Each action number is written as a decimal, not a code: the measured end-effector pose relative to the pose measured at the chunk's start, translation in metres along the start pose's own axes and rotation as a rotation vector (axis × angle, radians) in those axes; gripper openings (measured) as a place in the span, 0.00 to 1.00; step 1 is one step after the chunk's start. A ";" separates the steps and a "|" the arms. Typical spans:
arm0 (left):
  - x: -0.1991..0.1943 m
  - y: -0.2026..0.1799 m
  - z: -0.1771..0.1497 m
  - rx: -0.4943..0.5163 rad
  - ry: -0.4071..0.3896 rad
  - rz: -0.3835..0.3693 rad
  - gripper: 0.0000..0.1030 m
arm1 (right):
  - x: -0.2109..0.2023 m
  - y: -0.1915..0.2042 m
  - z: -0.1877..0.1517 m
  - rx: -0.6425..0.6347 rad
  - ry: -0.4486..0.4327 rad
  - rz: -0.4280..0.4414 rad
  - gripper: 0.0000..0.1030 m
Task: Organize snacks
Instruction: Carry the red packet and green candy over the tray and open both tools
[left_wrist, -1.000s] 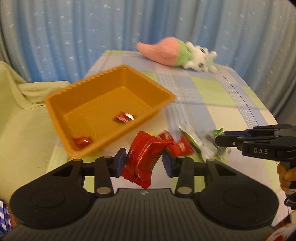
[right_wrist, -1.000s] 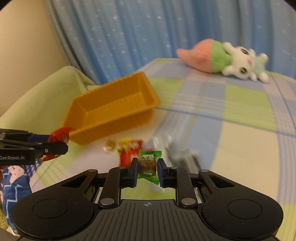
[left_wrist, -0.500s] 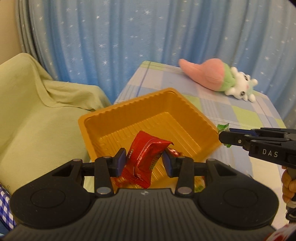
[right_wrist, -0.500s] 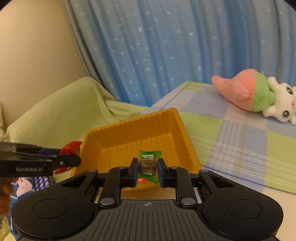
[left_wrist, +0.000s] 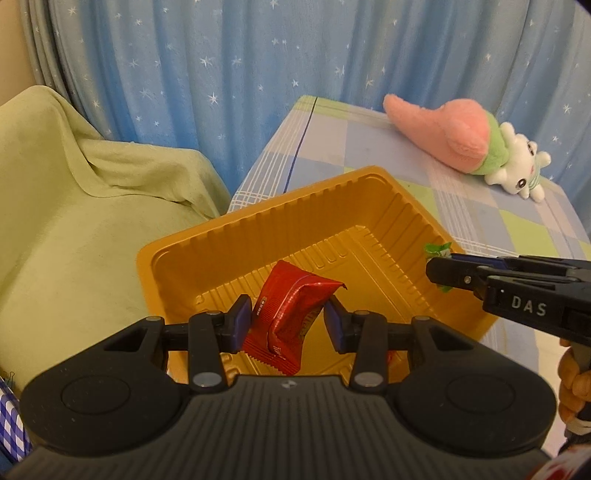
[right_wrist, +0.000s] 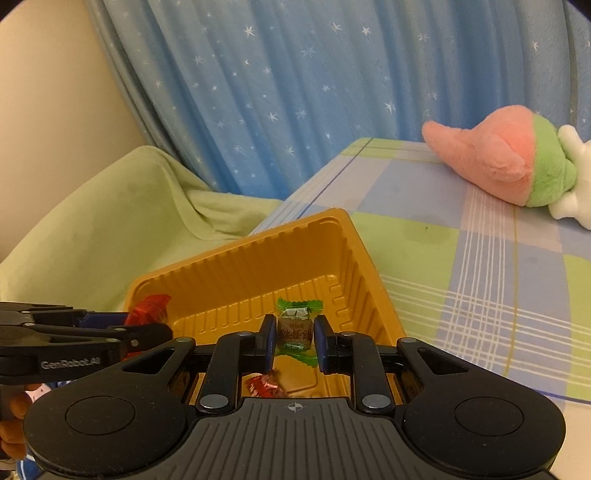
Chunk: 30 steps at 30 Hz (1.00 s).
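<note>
My left gripper (left_wrist: 288, 325) and right gripper (right_wrist: 294, 341) are matte black plastic with ribbed housings, round side discs, silver screws and blue finger pads. White lettering marks their sides: "DAS" and "GenRobot.AI".

A home: starry blue curtain (left_wrist: 258, 74), plush toy (left_wrist: 472, 144) on a checked tablecloth (right_wrist: 480, 258).

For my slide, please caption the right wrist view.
Right gripper holds a green candy over the orange tray.
</note>
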<state>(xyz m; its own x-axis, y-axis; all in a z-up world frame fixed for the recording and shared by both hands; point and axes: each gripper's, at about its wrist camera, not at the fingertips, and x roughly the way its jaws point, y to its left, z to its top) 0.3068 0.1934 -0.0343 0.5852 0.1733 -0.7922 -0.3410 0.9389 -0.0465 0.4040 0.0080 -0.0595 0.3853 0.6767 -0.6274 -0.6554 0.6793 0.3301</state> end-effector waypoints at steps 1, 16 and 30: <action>0.005 0.000 0.001 0.003 0.007 0.000 0.38 | 0.002 -0.001 0.001 0.001 0.002 -0.003 0.22; 0.036 0.003 0.014 0.021 0.040 0.004 0.55 | 0.014 -0.010 0.004 0.030 0.020 -0.031 0.22; 0.021 0.016 0.005 -0.004 0.044 -0.017 0.56 | 0.018 -0.006 0.010 0.029 0.009 -0.029 0.22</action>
<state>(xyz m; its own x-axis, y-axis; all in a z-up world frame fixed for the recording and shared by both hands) 0.3169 0.2138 -0.0485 0.5583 0.1440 -0.8171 -0.3344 0.9403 -0.0628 0.4213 0.0194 -0.0656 0.3974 0.6543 -0.6434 -0.6254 0.7062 0.3319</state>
